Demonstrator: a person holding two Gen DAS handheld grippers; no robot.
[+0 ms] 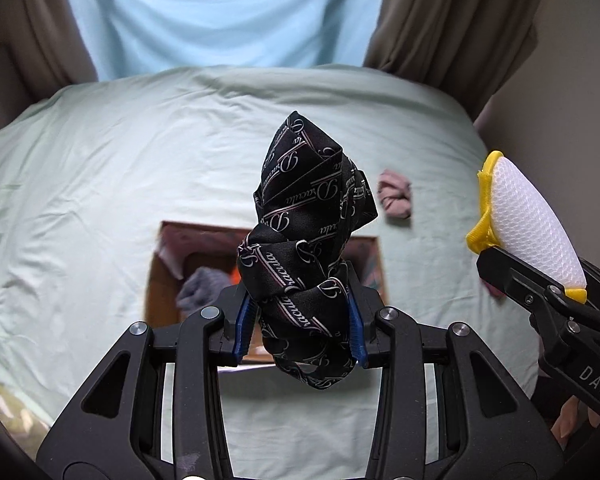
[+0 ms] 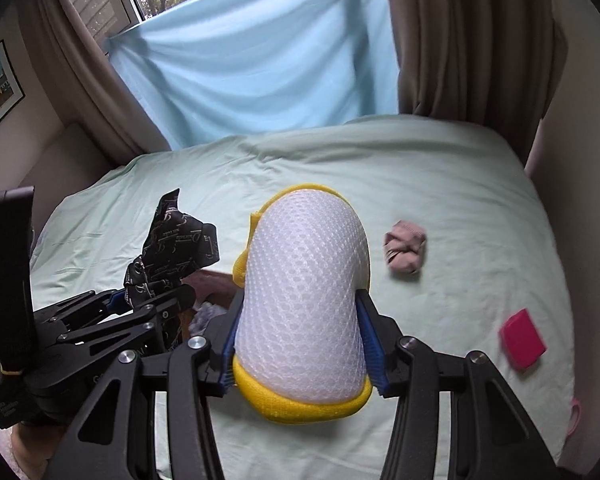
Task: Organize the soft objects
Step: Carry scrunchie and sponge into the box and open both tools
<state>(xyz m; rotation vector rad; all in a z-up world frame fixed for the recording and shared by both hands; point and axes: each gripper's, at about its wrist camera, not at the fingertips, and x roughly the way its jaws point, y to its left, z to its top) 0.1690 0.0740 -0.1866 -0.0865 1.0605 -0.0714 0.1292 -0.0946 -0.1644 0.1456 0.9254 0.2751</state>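
Going left to right: the left gripper [image 1: 300,320] is clamped on a bunched-up black printed cloth [image 1: 308,240], which is up in the air over the bed [image 1: 100,184]. Its long axis runs along the gripper's fingers, with the top end poking away from the camera and a short tail hanging under the pads.

Right below it in the left wrist view sits an open cardboard box [image 1: 156,280] on the bed, already with a grey cloth [image 1: 200,286] and some other soft bits inside.

Next over, the right gripper [image 2: 300,344] is squeezing a white mesh sponge with yellow trim [image 2: 304,304], also held off the bed. It's an elongated oval, long axis in line with the fingers, rounded tip pointing away toward the window.

Further right on the sheet, a crumpled pink cloth [image 2: 405,253] and a red block [image 2: 522,338] are lying loose, well apart from each other.

Looks to me like the carry step, both items headed for the box. Next move probably means getting each gripper over the opening and letting go one at a time, so they don't bump. The black cloth seems closest.
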